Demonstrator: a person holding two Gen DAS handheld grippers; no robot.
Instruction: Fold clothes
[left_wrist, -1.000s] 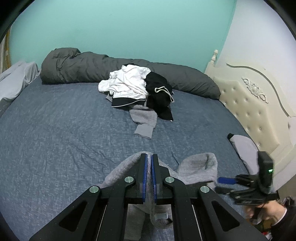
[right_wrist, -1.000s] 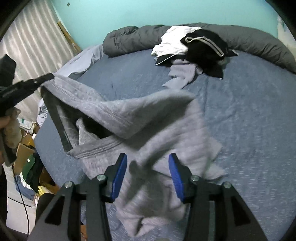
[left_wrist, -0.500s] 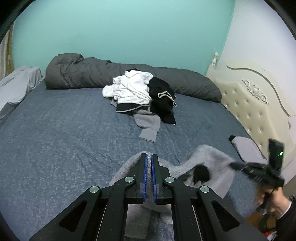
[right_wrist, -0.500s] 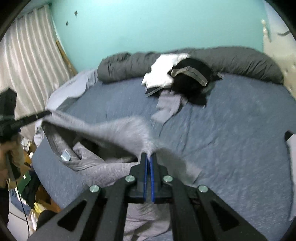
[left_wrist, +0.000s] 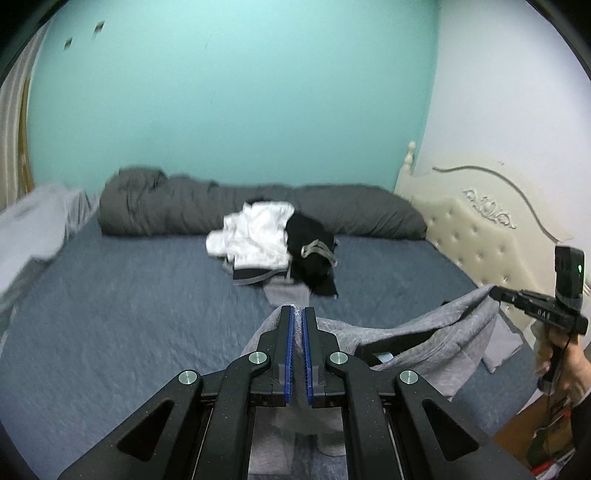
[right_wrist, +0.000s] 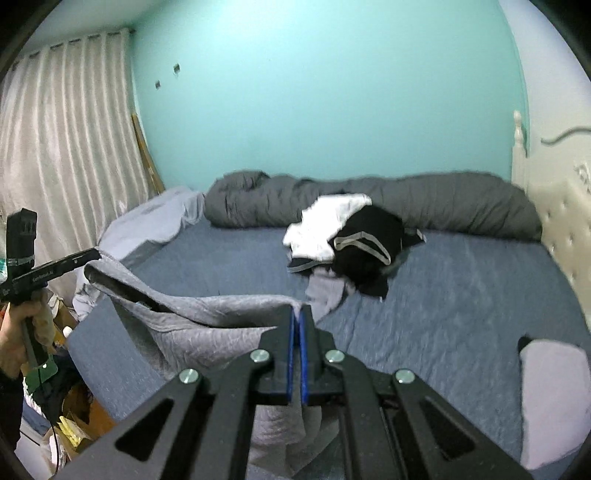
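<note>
A grey garment (left_wrist: 424, 339) hangs stretched above the near edge of the blue bed (left_wrist: 129, 302), held at two spots. In the left wrist view my left gripper (left_wrist: 297, 311) is shut on one edge of it, cloth bunched around the blue pads. My right gripper (left_wrist: 493, 291), held by a hand at the far right, pinches the other edge. The right wrist view shows the right gripper (right_wrist: 297, 309) shut on the grey garment (right_wrist: 192, 314), and the left gripper (right_wrist: 96, 253) holding its far corner.
A pile of white, black and grey clothes (left_wrist: 273, 240) lies mid-bed before a rolled dark duvet (left_wrist: 177, 206). The cream headboard (left_wrist: 480, 229) is on the right. A pale folded item (right_wrist: 550, 395) lies near the bed's edge. Curtains (right_wrist: 62, 147) and floor clutter (right_wrist: 74, 417) are at left.
The right gripper went from open over the grey garment to shut on it. Both grippers have since risen and moved apart, lifting and stretching the garment.
</note>
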